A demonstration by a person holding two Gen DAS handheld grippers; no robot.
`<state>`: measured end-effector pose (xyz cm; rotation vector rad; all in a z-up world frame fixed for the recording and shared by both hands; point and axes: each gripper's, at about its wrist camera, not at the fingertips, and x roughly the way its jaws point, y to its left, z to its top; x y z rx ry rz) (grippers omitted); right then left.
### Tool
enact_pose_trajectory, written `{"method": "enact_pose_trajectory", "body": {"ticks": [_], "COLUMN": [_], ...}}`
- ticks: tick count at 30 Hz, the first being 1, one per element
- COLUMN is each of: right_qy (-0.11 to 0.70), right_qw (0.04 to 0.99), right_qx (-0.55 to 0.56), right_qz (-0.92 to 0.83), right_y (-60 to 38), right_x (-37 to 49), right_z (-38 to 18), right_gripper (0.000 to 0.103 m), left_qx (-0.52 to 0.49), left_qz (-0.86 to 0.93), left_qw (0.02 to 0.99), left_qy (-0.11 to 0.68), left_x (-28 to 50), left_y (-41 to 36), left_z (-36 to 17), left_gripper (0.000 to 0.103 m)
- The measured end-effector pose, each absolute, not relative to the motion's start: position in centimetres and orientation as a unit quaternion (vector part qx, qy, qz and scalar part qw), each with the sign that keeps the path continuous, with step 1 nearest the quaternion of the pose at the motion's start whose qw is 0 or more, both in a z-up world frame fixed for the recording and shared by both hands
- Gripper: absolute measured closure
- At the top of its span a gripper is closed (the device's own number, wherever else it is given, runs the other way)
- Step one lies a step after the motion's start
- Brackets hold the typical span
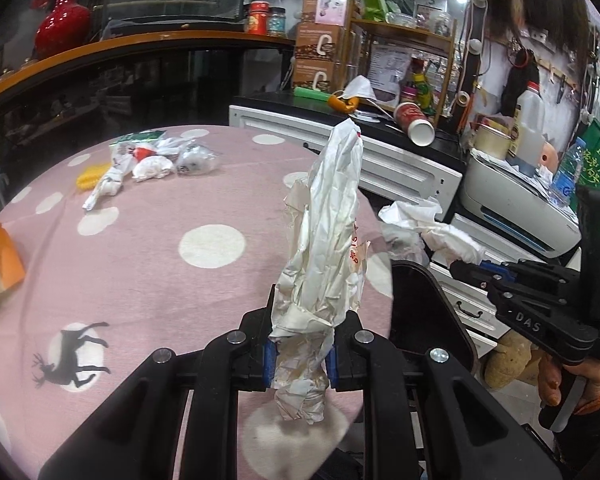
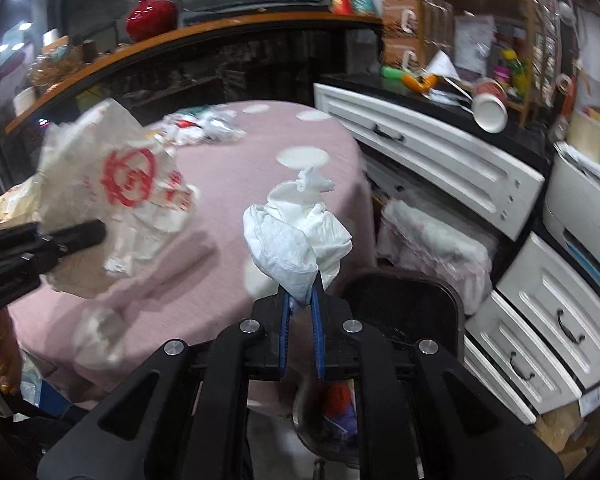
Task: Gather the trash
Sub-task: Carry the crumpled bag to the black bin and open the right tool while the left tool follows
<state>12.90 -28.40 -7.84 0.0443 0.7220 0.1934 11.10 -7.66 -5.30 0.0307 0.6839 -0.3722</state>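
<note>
My left gripper (image 1: 298, 360) is shut on a long crumpled white paper wrapper (image 1: 328, 232) with red print, which stands up above the pink dotted tablecloth (image 1: 160, 272). In the right wrist view the same wrapper (image 2: 116, 184) hangs blurred from the left gripper (image 2: 80, 236). My right gripper (image 2: 300, 304) is shut on a wad of white tissue (image 2: 296, 232), held near the table's right edge. The left wrist view shows that tissue (image 1: 432, 228) at the right gripper's tip (image 1: 460, 270). More trash (image 1: 152, 160), plastic wraps and paper, lies in a pile at the table's far side.
A black rounded object (image 1: 420, 308) sits just off the table's right edge. White drawer cabinets (image 2: 432, 152) stand to the right, with a tipped paper cup (image 1: 416, 124) on the black counter and a printer (image 1: 512, 200). An orange packet (image 1: 0, 256) lies at the table's left edge.
</note>
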Motion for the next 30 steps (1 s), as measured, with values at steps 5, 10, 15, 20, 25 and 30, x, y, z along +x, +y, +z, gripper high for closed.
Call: {"method": "enact_pose_trajectory", "body": {"ticks": [5,10,15,20,25,30], "right_qy": [0.384,0.428,0.456,0.478,0.472,0.446], "right_qw": [0.920,0.902,0.886,0.874,0.876,0.888], "right_qx": [0.047,0.054,0.079,0.094,0.102,0.106], "right_qz": [0.059,0.027,0.008,-0.002,-0.011,-0.029], "right_y": [-31.5,-33.6,-35.0,-35.8,-36.2,-37.1], "right_x": [13.8,15.6,16.4,16.6,16.1,15.4], "right_z": [-10.8,-14.6,-17.9,-20.1,-20.2,-18.2], "right_gripper": [0.093,0.092,0.088,0.053,0.046,0.041], "left_qx": [0.020,0.026,0.032,0.036,0.040,0.047], "left_qz": [-0.197,-0.211,-0.219,-0.222,-0.226,-0.237], "left_qw": [0.921,0.918,0.915,0.912,0.908,0.902], "left_qy": [0.335,0.334,0.336,0.342,0.350,0.358], "left_x": [10.8,10.4,10.2,10.1,10.2,10.2], "left_y": [-9.4,-10.9,-11.9,-12.4,-12.9,-13.9], "left_z": [-5.3,-5.4,-5.6,-6.1,-6.7,-7.3], "left_gripper": [0.084,0.084,0.084,0.084,0.084,0.084]}}
